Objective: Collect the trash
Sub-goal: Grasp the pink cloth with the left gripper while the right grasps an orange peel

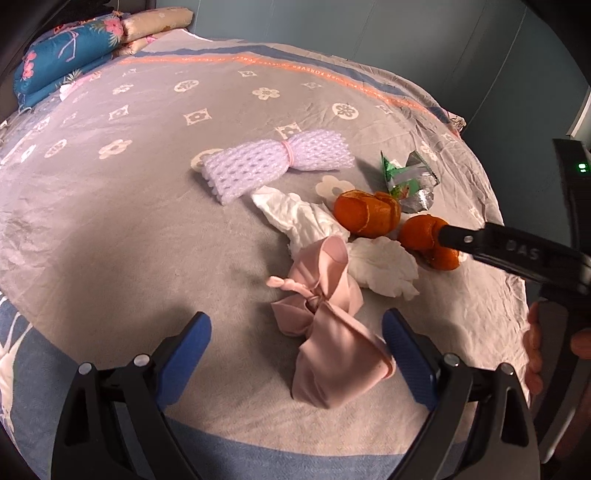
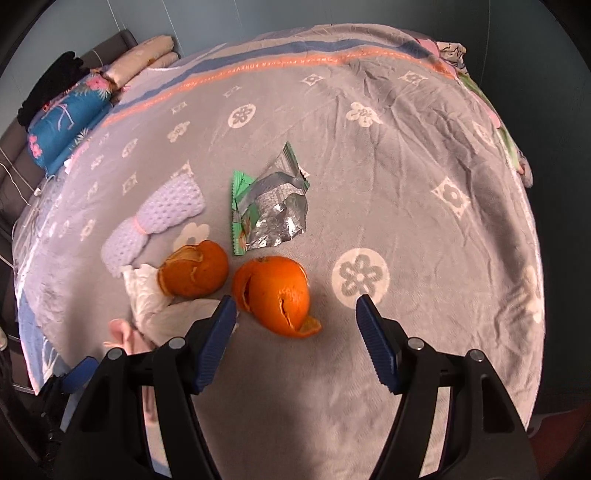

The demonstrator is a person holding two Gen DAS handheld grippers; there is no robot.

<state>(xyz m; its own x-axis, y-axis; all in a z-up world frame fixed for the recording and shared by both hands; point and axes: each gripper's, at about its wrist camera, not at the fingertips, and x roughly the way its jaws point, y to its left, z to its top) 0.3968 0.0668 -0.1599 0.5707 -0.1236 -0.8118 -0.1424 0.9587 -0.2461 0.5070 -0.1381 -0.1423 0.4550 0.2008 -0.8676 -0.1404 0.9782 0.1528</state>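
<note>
A bed filled both views, covered by a grey blanket with white flower motifs and an orange stripe along its far side. Folded bedding lay at the head: a blue floral quilt and a beige pillow beside it.

The trash sat grouped near the middle of the blanket. A white foam net, pinched at its waist by a pink band, lay farthest back. Nearer was a knotted pink bag, and white tissue lay crumpled against its far side, a second wad just to the right. A torn green-and-silver wrapper lay open beyond two orange peels. The left peel touched the tissue; the right peel sat just beside it, apart from the wrapper.

The left gripper hung with its blue pads wide apart, the pink bag lying between them; whether the right pad touched the bag could not be told, and nothing was clamped. The right gripper was also spread wide and empty, tilted down over the right peel, which lay just ahead of its left pad. In the left view a hand showed on its handle
</note>
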